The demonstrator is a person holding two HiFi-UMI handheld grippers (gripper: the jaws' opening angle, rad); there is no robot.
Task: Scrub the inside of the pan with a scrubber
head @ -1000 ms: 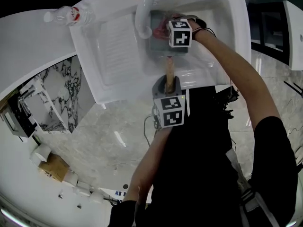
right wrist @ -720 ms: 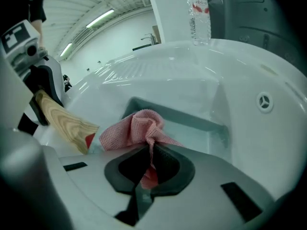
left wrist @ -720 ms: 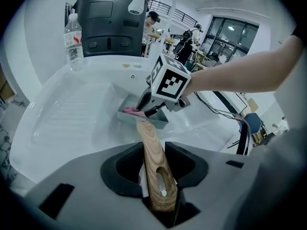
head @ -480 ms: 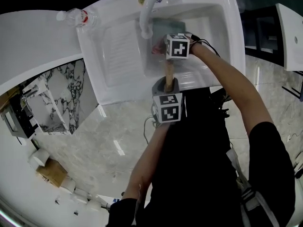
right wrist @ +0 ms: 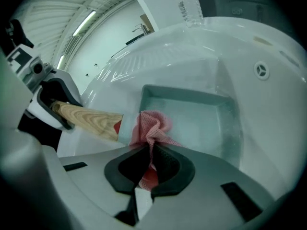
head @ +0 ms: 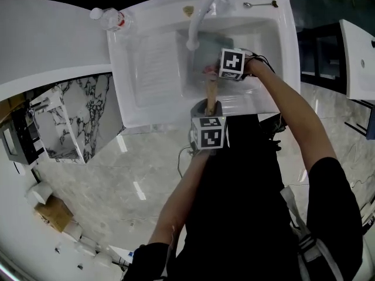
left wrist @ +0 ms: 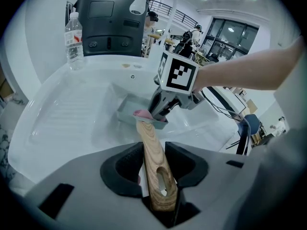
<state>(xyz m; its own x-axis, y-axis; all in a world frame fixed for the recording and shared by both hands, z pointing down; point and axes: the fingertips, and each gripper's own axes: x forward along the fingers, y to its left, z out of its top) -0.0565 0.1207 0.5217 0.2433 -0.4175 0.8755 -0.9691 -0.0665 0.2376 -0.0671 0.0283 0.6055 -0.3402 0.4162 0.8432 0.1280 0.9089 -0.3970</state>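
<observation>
A square grey-green pan (right wrist: pixel 192 116) lies in the white sink (head: pixel 263 34); its wooden handle (left wrist: pixel 153 162) points toward me. My left gripper (left wrist: pixel 154 169) is shut on that handle and holds the pan (left wrist: pixel 128 110) steady. My right gripper (right wrist: pixel 151 164) is shut on a pink mesh scrubber (right wrist: pixel 151 126), which rests on the pan's near edge by the handle (right wrist: pixel 88 119). In the head view the right gripper (head: pixel 220 74) is over the pan (head: pixel 212 48) in the basin, and the left gripper (head: pixel 209 111) is at the sink's front rim.
A white faucet (head: pixel 202 13) arches over the basin's back edge. A plastic water bottle (head: pixel 110 17) lies at the sink's far left corner, and a spoon (head: pixel 261 4) at the back right. A ribbed draining board (head: pixel 155 66) lies left of the basin.
The right gripper with the scrubber has moved from the pan's far part to its near edge by the handle. The left gripper has kept its hold on the handle.
</observation>
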